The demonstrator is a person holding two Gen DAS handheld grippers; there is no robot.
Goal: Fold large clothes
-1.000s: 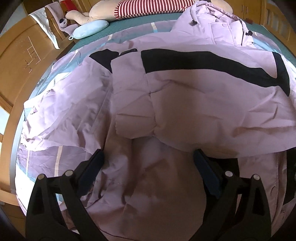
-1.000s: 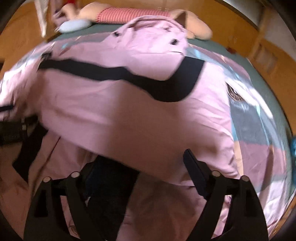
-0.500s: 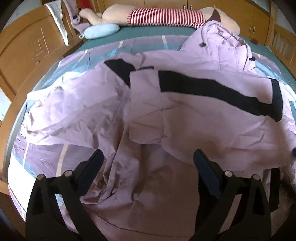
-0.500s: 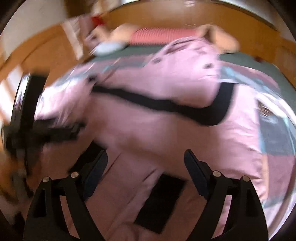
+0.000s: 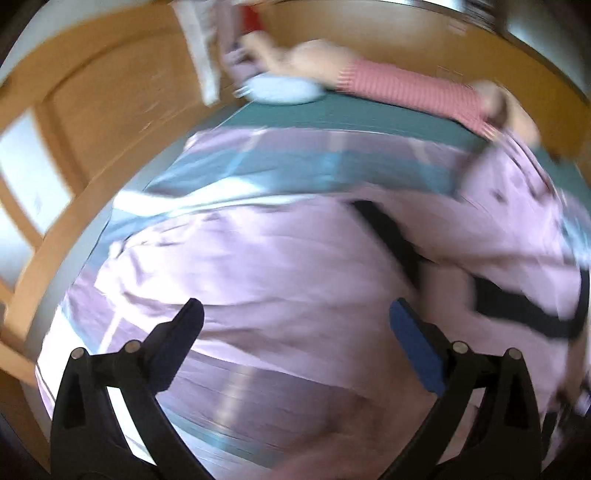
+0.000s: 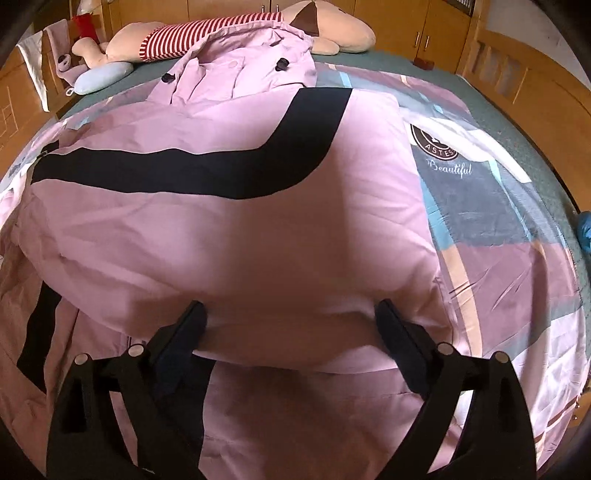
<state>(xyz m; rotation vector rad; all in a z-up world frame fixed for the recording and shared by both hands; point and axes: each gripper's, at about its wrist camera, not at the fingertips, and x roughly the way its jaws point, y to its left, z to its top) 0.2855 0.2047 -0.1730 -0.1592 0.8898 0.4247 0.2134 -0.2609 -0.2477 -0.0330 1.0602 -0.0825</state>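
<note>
A large pink coat (image 6: 229,236) with a wide black stripe (image 6: 207,170) lies spread on the bed, its hood end with dark buttons (image 6: 243,70) at the far side. My right gripper (image 6: 291,325) is open, its jaws on either side of the folded-over edge of the coat, nothing clamped. In the blurred left wrist view the coat (image 5: 280,258) fills the middle, its black stripe (image 5: 391,236) to the right. My left gripper (image 5: 295,325) is open and empty above the coat's left part.
The bed has a patchwork sheet (image 6: 491,206) with a round logo. A long striped plush toy (image 6: 221,29) and a pale blue pillow (image 6: 99,77) lie at the head. Wooden bed frame (image 5: 92,122) on the left, wooden rail (image 6: 517,74) on the right.
My left gripper has swung left, now blurred and facing the coat's left side and the bed frame. My right gripper has come back over the coat's folded edge.
</note>
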